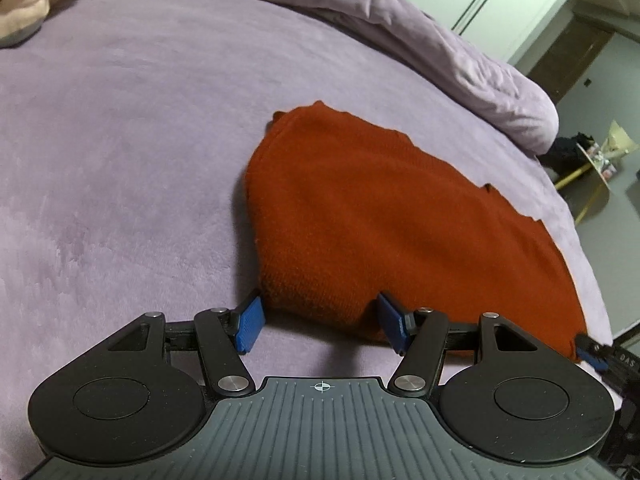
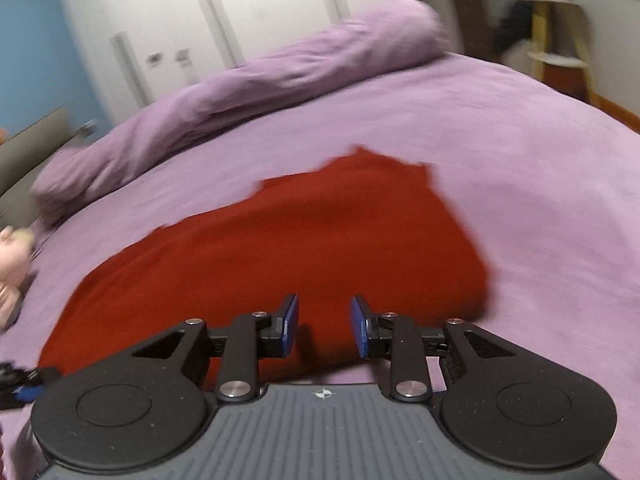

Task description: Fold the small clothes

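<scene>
On the purple bed sheet (image 1: 120, 160) lay the folded red garment (image 1: 380, 220), flat and roughly in the middle of the mattress, with its near edge just in front of both tools. From the left wrist view, the left gripper (image 1: 320, 322) tilted down toward that near edge, its blue pads standing wide apart with nothing pressed between them; the left pad hung over bare sheet just beside the cloth, the right pad sat against the cloth's hem (whether it truly touched could not be told). From the right wrist view, the right gripper (image 2: 324, 326) pointed down over the garment's near edge too, its jaws parted by a narrower gap and clamping nothing, red cloth showing between and beyond them. That picture was blurred. Each tool's tip showed at the edge of the other's view, so the two stood near one another along the same hem. Behind the garment a rumpled purple duvet (image 1: 440, 52) ran along the far side of the bed, and a pale stuffed toy (image 1: 20, 0) rested near the corner. White wardrobe doors (image 2: 240, 12) stood beyond, and a yellow-legged stand (image 2: 560, 40) off to the side.
</scene>
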The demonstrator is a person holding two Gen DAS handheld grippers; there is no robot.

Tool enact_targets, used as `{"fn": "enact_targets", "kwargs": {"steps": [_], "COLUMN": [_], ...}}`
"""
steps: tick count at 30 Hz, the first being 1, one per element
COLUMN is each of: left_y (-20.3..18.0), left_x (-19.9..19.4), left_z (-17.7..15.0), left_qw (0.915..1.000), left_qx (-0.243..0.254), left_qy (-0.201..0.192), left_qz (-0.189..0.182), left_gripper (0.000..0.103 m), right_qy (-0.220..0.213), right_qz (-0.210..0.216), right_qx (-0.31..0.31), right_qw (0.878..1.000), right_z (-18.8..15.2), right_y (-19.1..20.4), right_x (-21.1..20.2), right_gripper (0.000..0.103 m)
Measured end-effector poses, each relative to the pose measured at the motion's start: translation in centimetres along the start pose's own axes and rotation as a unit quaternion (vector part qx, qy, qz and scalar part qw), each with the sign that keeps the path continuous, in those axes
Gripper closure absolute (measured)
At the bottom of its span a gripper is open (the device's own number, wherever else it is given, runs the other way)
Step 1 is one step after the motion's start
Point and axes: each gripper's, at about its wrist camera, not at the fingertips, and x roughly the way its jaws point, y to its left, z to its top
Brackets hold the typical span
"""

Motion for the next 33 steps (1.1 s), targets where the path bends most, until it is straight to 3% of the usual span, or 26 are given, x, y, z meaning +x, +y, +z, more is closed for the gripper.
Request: {"fn": "enact_targets", "kwargs": {"steps": [5,6,9,14,18,21,27,31,33], "left_y": [-0.3,-0.4,-1.0,-2.6,-4.3,-6.1,-11.0,-12.4,-12.2], "left_x": [0.0,-0.1,-0.3,-0.9,-0.7,1.0,6.7,10.0,12.0], "left_z": [0.0,-0.1,0.1,0.6,1.6,2.6,5.0,6.1,6.6], "left_qw": [0.9999,0.9999,0.9995,0.9966,0.9917,0.989,0.983,0.9811,0.9799], "left_qx": [0.003,0.004,0.014,0.054,0.086,0.113,0.161,0.174,0.179], "left_qy": [-0.003,-0.004,-0.008,-0.038,-0.07,-0.07,-0.062,-0.061,-0.049], "left_qz": [0.012,0.016,0.025,0.049,0.065,0.065,0.062,0.057,0.074], "left_gripper": [0.038,0.038,0.038,0.039,0.039,0.039,0.042,0.041,0.035], "right_qy": [-0.012,-0.014,-0.021,-0.012,-0.03,-0.041,-0.013,0.017,0.035], "right_qz": [-0.049,-0.055,-0.061,-0.057,-0.077,-0.051,0.008,0.036,0.03], "right_qx": [0.062,0.062,0.045,-0.018,-0.07,-0.08,-0.158,-0.213,-0.233], "right_qw": [0.997,0.996,0.997,0.998,0.994,0.995,0.987,0.976,0.971], "right_z": [0.8,0.9,1.5,2.3,3.8,5.3,6.3,5.8,5.2], "right_y": [-4.3,-4.6,-4.8,-3.9,-2.0,-0.4,6.7,11.0,12.2], "right_x": [-1.1,-1.1,-0.7,1.1,1.8,2.6,6.9,10.3,12.5], "right_gripper": [0.074,0.069,0.056,0.057,0.059,0.065,0.074,0.075,0.076]}}
